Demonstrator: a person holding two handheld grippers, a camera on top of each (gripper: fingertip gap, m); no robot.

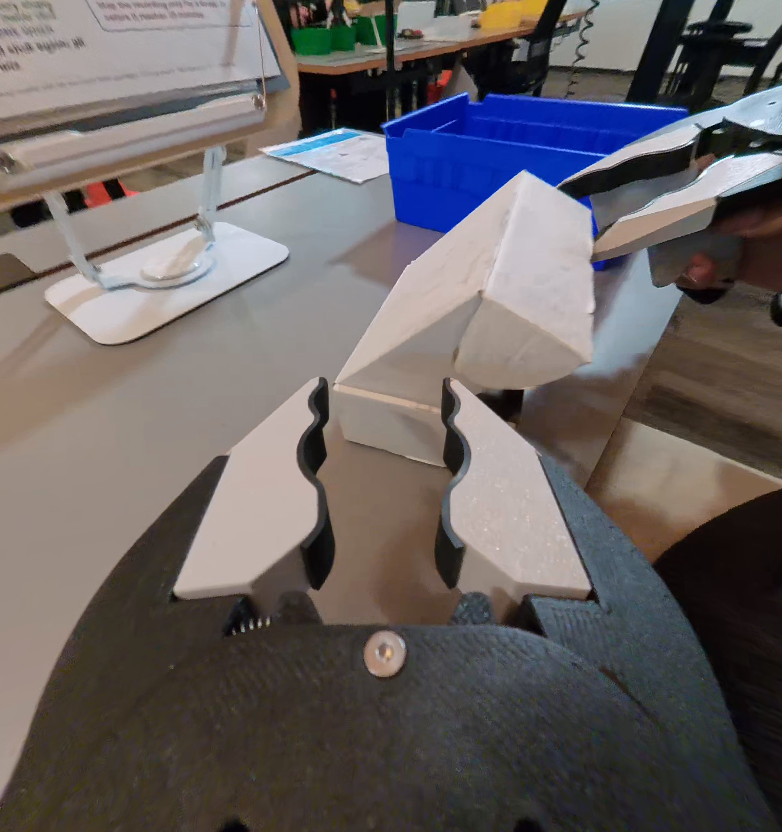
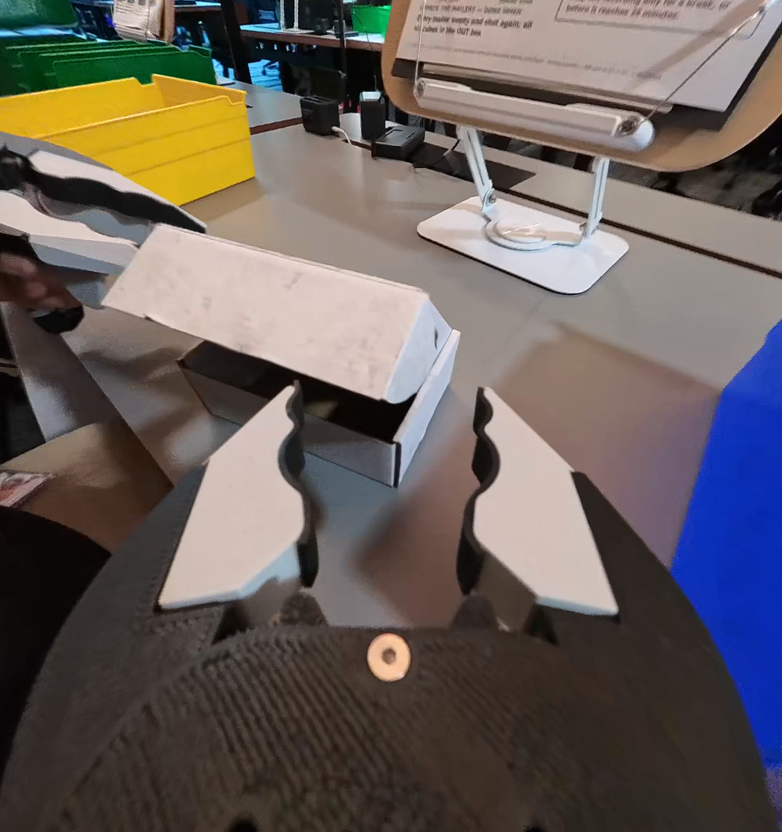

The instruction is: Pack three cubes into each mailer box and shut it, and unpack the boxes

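1. Left tongs (image 1: 384,382) and right tongs (image 2: 387,389): both parted wide, gripping nothing.
2. Mailer box (image 1: 389,425) on surface (image 1: 177,427), lid (image 2: 267,306) half raised, tips only at its edge.
3. Risk: lid falling shut or box sliding, because nothing pinched.

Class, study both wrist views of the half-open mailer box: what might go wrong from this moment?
1. The lid is half raised, and in the right wrist view fingers meet only its edge, not visibly clamped; it may slip and drop shut.
2. Nothing holds down the box base, which sits near the edge of the table; a pull on the lid could probably drag or tip it off.
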